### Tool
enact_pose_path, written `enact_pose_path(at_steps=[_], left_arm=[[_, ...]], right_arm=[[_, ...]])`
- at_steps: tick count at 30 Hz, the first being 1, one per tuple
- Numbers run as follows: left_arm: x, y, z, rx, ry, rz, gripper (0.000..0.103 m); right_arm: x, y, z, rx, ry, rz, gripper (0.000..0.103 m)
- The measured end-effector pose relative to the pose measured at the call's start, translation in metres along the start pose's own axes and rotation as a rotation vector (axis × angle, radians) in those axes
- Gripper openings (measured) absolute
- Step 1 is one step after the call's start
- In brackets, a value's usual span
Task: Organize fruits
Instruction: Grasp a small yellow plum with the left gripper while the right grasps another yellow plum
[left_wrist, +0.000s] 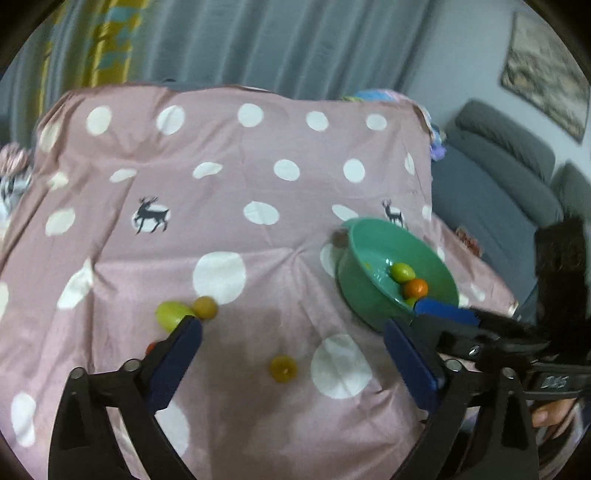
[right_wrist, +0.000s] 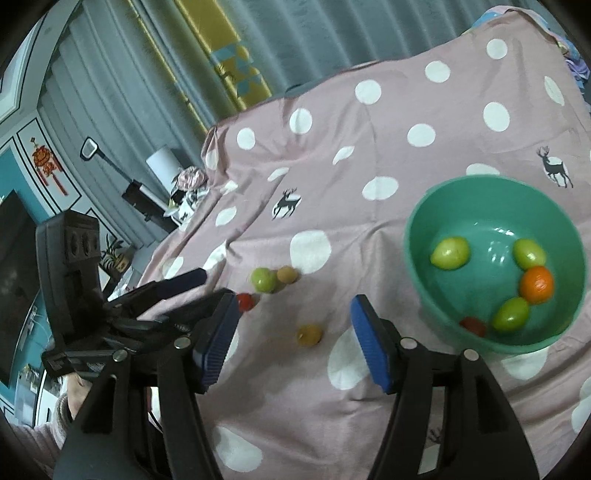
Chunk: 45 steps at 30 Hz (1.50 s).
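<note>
A green bowl stands on the pink dotted cloth and holds three green fruits, an orange one and a small red one. On the cloth lie a yellow fruit, a green fruit touching a tan one, and a small red fruit. My right gripper is open and empty above the yellow fruit. My left gripper is open and empty, above the yellow fruit; the green fruit lies by its left finger. The bowl is at its right.
The cloth covers a table whose far edge drops off before grey curtains. A grey sofa stands to the right. Clutter and a white roll sit beyond the table's left side.
</note>
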<state>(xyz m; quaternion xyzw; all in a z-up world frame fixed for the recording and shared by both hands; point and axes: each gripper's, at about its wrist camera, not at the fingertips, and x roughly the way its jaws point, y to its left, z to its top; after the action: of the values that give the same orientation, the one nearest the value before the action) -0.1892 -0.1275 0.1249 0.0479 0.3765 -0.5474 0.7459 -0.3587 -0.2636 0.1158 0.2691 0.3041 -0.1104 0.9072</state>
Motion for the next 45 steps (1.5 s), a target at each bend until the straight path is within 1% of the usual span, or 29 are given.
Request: enact_pose_path(at_steps=[3,5,6,7,8,9,10,11,12,13,14,15,16,17,19,21,22,23,27,29,30,32,34,37,39,40,41,45], left_arm=[[-0.021,0.023,-0.003,-0.063,-0.072,-0.007,0.099],[-0.042,0.040,-0.006,-0.108,-0.151,-0.032,0.099],[-0.052,0.047,-0.006,-0.122,-0.186,-0.038,0.099],[-0.068,0.053,-0.007,-0.130,-0.238,-0.034,0.099],[-0.078,0.056,-0.007,-0.127,-0.275,-0.015,0.099],[-0.091,0.057,-0.008,-0.112,-0.320,0.023,0.101],[-0.103,0.055,-0.008,-0.084,-0.362,0.068,0.102],[-0.118,0.053,-0.010,-0.044,-0.412,0.130,0.102],[-0.124,0.054,-0.011,-0.030,-0.434,0.156,0.102],[-0.130,0.057,-0.013,-0.032,-0.456,0.174,0.102],[-0.133,0.063,-0.016,-0.062,-0.474,0.170,0.102],[-0.131,0.073,-0.019,-0.109,-0.477,0.139,0.102],[-0.125,0.083,-0.022,-0.159,-0.447,0.096,0.102],[-0.115,0.092,-0.023,-0.203,-0.394,0.064,0.102],[-0.098,0.100,-0.027,-0.232,-0.307,0.053,0.102],[-0.079,0.092,-0.033,-0.170,-0.252,0.040,0.102],[-0.073,0.086,-0.036,-0.144,-0.238,0.030,0.102],[-0.063,0.078,-0.038,-0.109,-0.211,0.008,0.102],[-0.037,0.061,-0.040,-0.051,-0.113,-0.008,0.102],[-0.022,0.054,-0.041,-0.026,-0.055,-0.003,0.102],[-0.014,0.051,-0.041,-0.011,-0.019,0.010,0.102],[-0.005,0.048,-0.043,0.003,0.024,0.015,0.102],[0.003,0.050,-0.043,-0.012,0.053,0.018,0.102],[0.007,0.057,-0.040,-0.028,0.074,0.023,0.102],[0.010,0.058,-0.035,-0.009,0.084,0.052,0.102],[0.013,0.058,-0.032,0.006,0.092,0.066,0.102],[0.015,0.058,-0.029,0.017,0.100,0.073,0.102],[0.029,0.049,-0.009,0.103,0.116,0.104,0.102]], right_arm=[[0.008,0.006,-0.004,-0.009,0.020,0.000,0.064],[0.012,0.009,-0.006,-0.015,0.030,-0.002,0.064],[0.014,0.011,-0.006,-0.020,0.033,-0.006,0.064],[0.016,0.012,-0.006,-0.030,0.037,-0.013,0.064],[0.016,0.014,-0.007,-0.040,0.038,-0.021,0.064],[0.017,0.016,-0.008,-0.050,0.039,-0.029,0.064],[0.018,0.017,-0.008,-0.058,0.040,-0.035,0.064],[0.020,0.018,-0.008,-0.065,0.043,-0.041,0.064],[0.021,0.019,-0.009,-0.070,0.047,-0.046,0.064],[0.023,0.020,-0.011,-0.074,0.052,-0.049,0.064],[0.025,0.020,-0.012,-0.075,0.056,-0.052,0.064],[0.027,0.020,-0.013,-0.076,0.061,-0.055,0.064],[0.031,0.020,-0.015,-0.076,0.068,-0.058,0.064],[0.033,0.020,-0.016,-0.078,0.074,-0.063,0.064],[0.040,0.021,-0.021,-0.097,0.090,-0.085,0.064],[0.045,0.022,-0.026,-0.127,0.107,-0.116,0.064],[0.048,0.023,-0.029,-0.144,0.117,-0.129,0.064],[0.052,0.022,-0.032,-0.161,0.131,-0.138,0.064],[0.068,0.019,-0.039,-0.203,0.180,-0.157,0.062],[0.075,0.018,-0.040,-0.220,0.200,-0.149,0.055],[0.079,0.017,-0.040,-0.225,0.211,-0.143,0.053],[0.089,0.015,-0.039,-0.230,0.237,-0.136,0.046],[0.101,0.014,-0.038,-0.242,0.268,-0.140,0.042],[0.113,0.014,-0.035,-0.254,0.296,-0.144,0.038],[0.120,0.015,-0.033,-0.260,0.308,-0.148,0.037],[0.123,0.014,-0.033,-0.263,0.319,-0.150,0.035],[0.128,0.013,-0.032,-0.264,0.334,-0.155,0.028],[0.135,0.014,-0.030,-0.281,0.342,-0.154,0.028]])
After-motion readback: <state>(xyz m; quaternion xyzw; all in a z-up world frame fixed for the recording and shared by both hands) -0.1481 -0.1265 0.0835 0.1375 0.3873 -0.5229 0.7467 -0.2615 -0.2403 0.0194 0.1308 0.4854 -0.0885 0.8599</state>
